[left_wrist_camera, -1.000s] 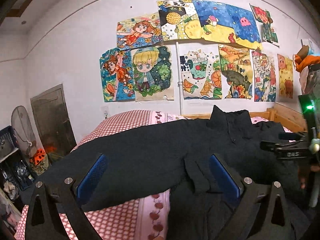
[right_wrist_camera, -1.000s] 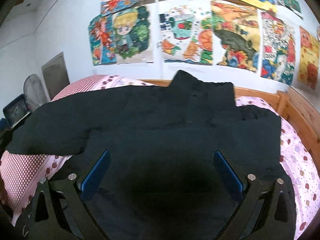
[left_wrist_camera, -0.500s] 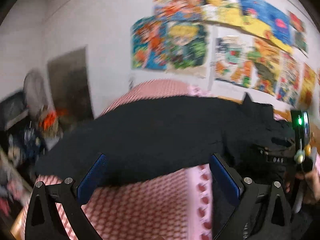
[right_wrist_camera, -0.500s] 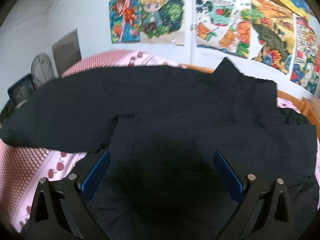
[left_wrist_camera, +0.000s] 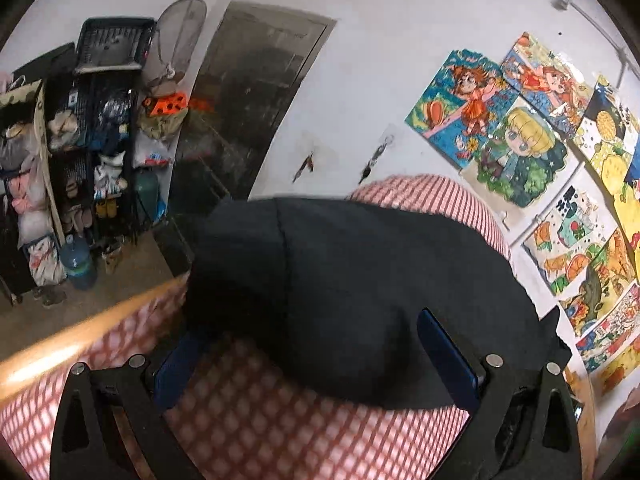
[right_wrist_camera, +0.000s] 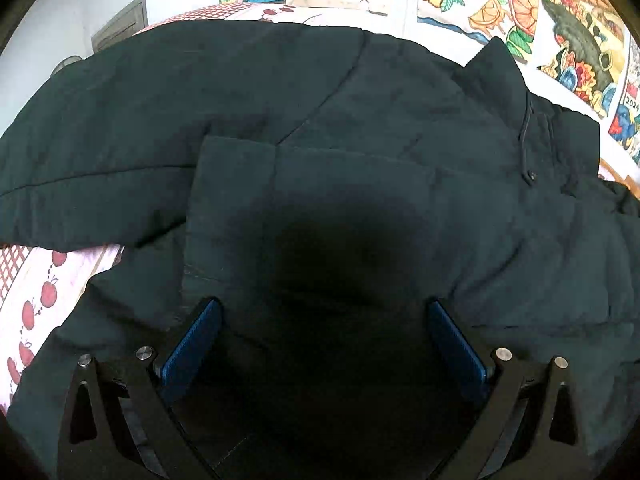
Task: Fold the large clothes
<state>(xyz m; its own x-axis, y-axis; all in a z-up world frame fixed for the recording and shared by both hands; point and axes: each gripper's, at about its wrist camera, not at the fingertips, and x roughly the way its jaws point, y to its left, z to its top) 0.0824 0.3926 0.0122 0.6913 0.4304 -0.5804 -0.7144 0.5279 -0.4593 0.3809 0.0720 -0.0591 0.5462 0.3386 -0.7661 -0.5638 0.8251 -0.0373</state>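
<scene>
A large black jacket (right_wrist_camera: 360,152) lies spread on the bed, collar (right_wrist_camera: 500,76) toward the wall, one sleeve (right_wrist_camera: 100,140) stretched out to the left. My right gripper (right_wrist_camera: 324,344) is open, low over the jacket's body, holding nothing. In the left wrist view the sleeve end (left_wrist_camera: 340,280) lies on the red-checked bedding (left_wrist_camera: 280,420). My left gripper (left_wrist_camera: 316,360) is open just above and before the sleeve's cuff edge, with the fabric between the blue pads but not pinched.
A wooden bed rail (left_wrist_camera: 80,340) runs at the left. Beyond it stand a cluttered black shelf (left_wrist_camera: 80,140), a water jug (left_wrist_camera: 78,264) and a dark door (left_wrist_camera: 248,100). Drawings (left_wrist_camera: 520,140) cover the wall behind the bed. Pink apple-print sheet (right_wrist_camera: 36,292) shows left of the jacket.
My left gripper has swung left and down from the jacket's middle to the sleeve end. My right gripper has dropped closer to the jacket's body. Both stay open.
</scene>
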